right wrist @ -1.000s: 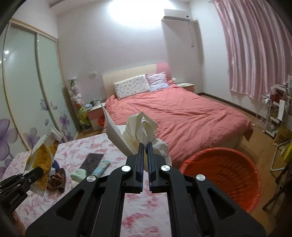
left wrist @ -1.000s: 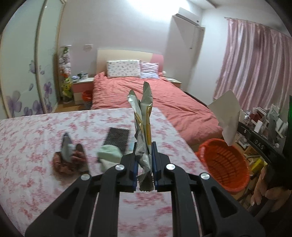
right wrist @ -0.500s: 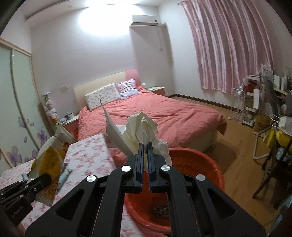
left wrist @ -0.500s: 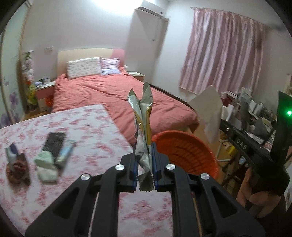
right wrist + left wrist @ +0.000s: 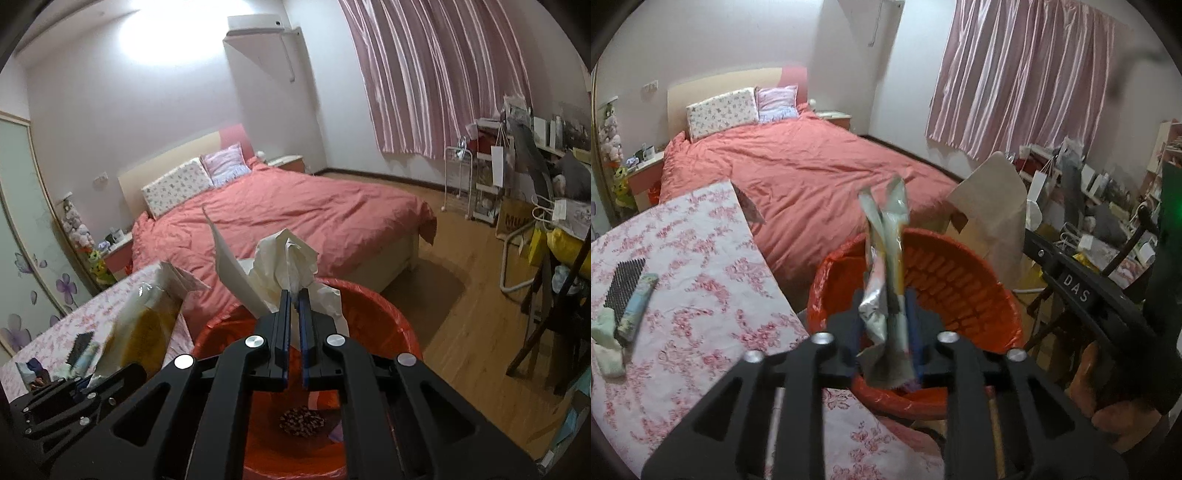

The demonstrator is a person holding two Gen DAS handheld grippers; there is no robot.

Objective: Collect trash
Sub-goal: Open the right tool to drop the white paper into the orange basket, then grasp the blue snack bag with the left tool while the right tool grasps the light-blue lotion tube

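My left gripper [image 5: 884,314] has its jaws parted; a silver and yellow snack wrapper [image 5: 884,258] stands loosely between them, blurred, over the red trash basket [image 5: 960,280]. My right gripper [image 5: 294,306] is shut on a wad of white tissue and paper [image 5: 280,262], held above the same basket [image 5: 373,314]. The wrapper [image 5: 144,321] and the left gripper [image 5: 79,389] also show at the left of the right wrist view. Some dark scraps [image 5: 303,421] lie in the basket's bottom.
The floral-cloth table [image 5: 701,314] to the left carries a black brush [image 5: 624,284], a blue tube [image 5: 637,306] and a pale green cloth [image 5: 607,347]. A pink bed [image 5: 798,173] lies beyond. Cluttered shelves and a rack [image 5: 1108,221] stand at the right.
Both grippers swung right from the table to over the red basket. The left jaws opened and the wrapper now sits loose and tilted between them. The right gripper still grips the tissue.
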